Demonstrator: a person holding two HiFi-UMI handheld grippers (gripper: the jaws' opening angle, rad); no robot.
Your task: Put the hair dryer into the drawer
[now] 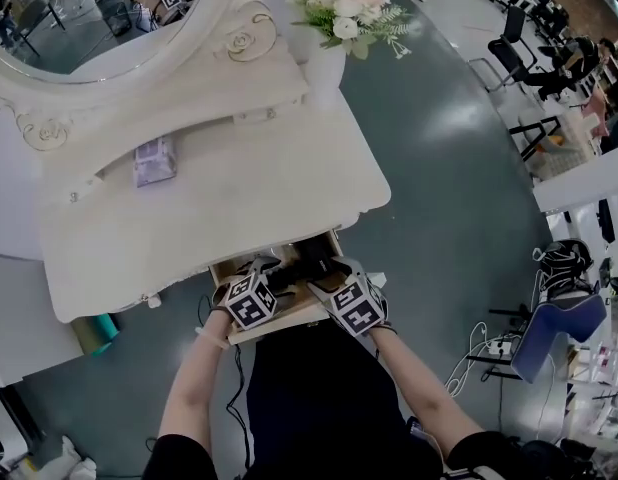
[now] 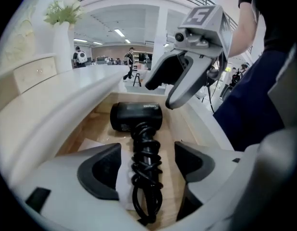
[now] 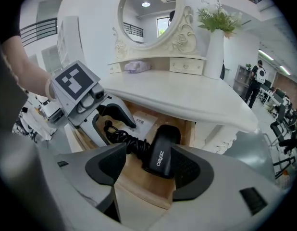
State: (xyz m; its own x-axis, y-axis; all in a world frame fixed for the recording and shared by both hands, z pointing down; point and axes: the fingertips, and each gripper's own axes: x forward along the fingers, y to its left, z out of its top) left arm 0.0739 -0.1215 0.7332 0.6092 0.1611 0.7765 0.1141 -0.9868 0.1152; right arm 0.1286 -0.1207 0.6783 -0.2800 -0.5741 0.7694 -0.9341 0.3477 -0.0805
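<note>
Your left gripper (image 2: pixel 147 167) and right gripper (image 3: pixel 149 168) both stand with jaws apart, gripping nothing. The dryer (image 2: pixel 136 115) lies in the open drawer (image 2: pixel 88 129) at centre frame, partly between your left jaws.

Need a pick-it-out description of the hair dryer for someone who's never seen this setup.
Find the white vanity table with the oval mirror; below its front edge a wooden drawer stands pulled open. Inside lies the hair dryer, the only black thing there, with its cord bundled along it, next to a flat white paper sheet.
</note>
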